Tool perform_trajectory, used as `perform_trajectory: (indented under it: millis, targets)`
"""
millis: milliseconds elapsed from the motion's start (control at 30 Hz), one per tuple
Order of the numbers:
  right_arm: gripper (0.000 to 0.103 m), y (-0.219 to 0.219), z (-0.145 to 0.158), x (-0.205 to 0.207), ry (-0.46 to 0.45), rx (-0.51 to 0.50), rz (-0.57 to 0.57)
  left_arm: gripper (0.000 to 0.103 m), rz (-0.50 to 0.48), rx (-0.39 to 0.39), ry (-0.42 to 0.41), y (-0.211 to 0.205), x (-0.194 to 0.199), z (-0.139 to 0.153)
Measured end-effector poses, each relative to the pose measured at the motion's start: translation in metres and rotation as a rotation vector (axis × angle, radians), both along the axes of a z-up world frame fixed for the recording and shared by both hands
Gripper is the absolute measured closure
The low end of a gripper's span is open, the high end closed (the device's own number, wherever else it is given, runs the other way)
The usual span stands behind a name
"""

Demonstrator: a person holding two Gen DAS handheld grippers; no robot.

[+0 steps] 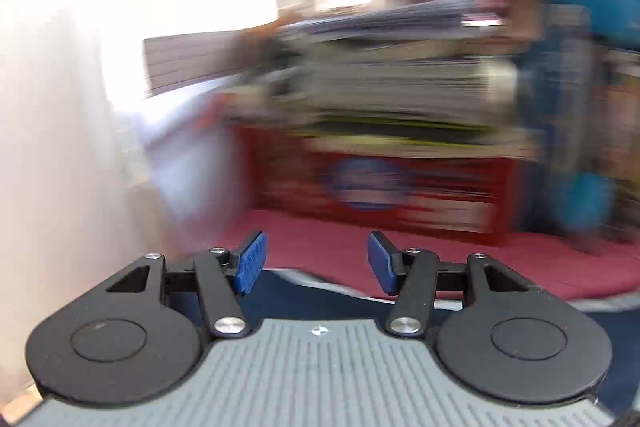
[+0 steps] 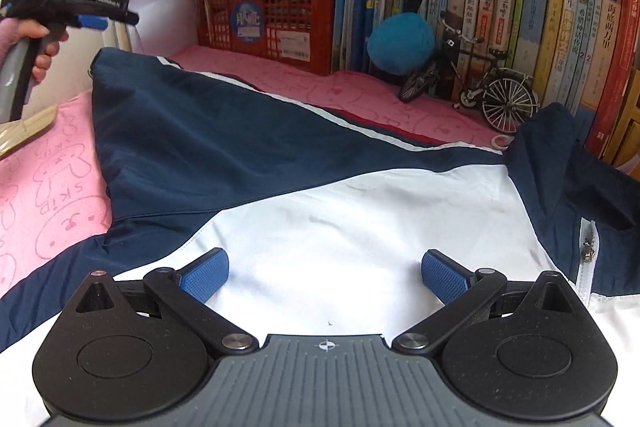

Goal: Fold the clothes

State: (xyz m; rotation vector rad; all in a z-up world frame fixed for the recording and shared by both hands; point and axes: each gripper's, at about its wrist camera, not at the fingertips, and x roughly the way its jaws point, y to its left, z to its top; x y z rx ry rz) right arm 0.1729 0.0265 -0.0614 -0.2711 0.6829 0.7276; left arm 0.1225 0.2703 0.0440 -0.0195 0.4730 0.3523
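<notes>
Navy-and-white jacket (image 2: pixel 280 167) lies spread on the pink cloth (image 2: pixel 48 179), long axis running from lower left up to the collar and zipper (image 2: pixel 586 251) at right. Right gripper (image 2: pixel 325 275) hovers over the white panel, jaws wide, empty; left gripper (image 1: pixel 318 263) is lifted off, half-parted, holding nothing. Risk: slick fabric could slide or bunch, and the toy bicycle (image 2: pixel 472 87) stands near enough to snag.

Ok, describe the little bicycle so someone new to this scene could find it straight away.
Start at the row of upright books along the back right. At their foot, on the pink cloth just beyond the navy and white jacket, stands the model bicycle. It is black with thin spoked wheels, right of the round blue ball.
</notes>
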Motion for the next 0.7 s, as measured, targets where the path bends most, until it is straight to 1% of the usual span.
perform_trajectory:
  millis: [33, 100, 133, 167, 200, 233, 300, 333, 400, 433, 500, 600, 633, 667, 700]
  targets:
    - [0.0, -0.002, 0.001, -0.001, 0.0, -0.002, -0.006, 0.049, -0.107, -0.058, 0.027, -0.023, -0.006, -0.001]
    - [0.0, -0.007, 0.003, -0.005, -0.001, -0.006, -0.021, 0.049, -0.292, -0.134, 0.084, -0.067, -0.009, -0.013]
    - [0.0, -0.01, 0.004, -0.006, -0.001, -0.009, -0.029, 0.049, -0.354, -0.138, 0.113, -0.086, -0.009, -0.022]
    - [0.0, -0.016, 0.005, -0.008, -0.007, -0.016, -0.039, 0.049, -0.396, -0.124, 0.141, -0.102, -0.006, -0.033]
    - [0.0, -0.025, 0.006, -0.009, -0.018, -0.027, -0.051, 0.049, -0.417, -0.102, 0.173, -0.115, -0.003, -0.046]
    - [0.0, -0.037, 0.007, -0.01, -0.032, -0.041, -0.065, 0.049, -0.421, -0.076, 0.207, -0.124, 0.002, -0.059]
    - [0.0, -0.083, 0.008, -0.011, -0.031, -0.055, -0.147, 0.048, -0.417, -0.03, 0.265, -0.138, 0.011, -0.082]
    - [0.0, -0.108, 0.009, -0.011, -0.026, -0.06, -0.194, 0.047, -0.407, -0.022, 0.263, -0.138, 0.012, -0.087]
    - [0.0, -0.158, 0.009, -0.012, -0.017, -0.069, -0.289, 0.035, -0.396, -0.014, 0.231, -0.133, 0.012, -0.091]
    - [0.0, -0.189, 0.009, -0.012, -0.011, -0.073, -0.36, 0.034, -0.391, -0.013, 0.227, -0.132, 0.012, -0.092]
    - [0.001, -0.26, 0.009, -0.014, -0.008, -0.085, -0.54, 0.033, -0.384, -0.017, 0.233, -0.131, 0.014, -0.092]
    - [0.002, -0.361, 0.011, -0.025, -0.015, -0.096, -0.837, 0.032, -0.368, -0.002, 0.249, -0.134, 0.016, -0.088]
    - [0.002, -0.393, 0.012, -0.031, -0.011, -0.105, -0.964, 0.032, -0.357, 0.003, 0.261, -0.136, 0.017, -0.085]
    - [0.0, -0.423, 0.016, -0.041, -0.002, -0.065, -1.063, 0.041, -0.343, 0.009, 0.269, -0.138, 0.017, -0.081]
    - [0.001, -0.45, 0.021, -0.056, 0.009, 0.039, -1.118, 0.047, -0.341, 0.02, 0.265, -0.143, 0.017, -0.075]
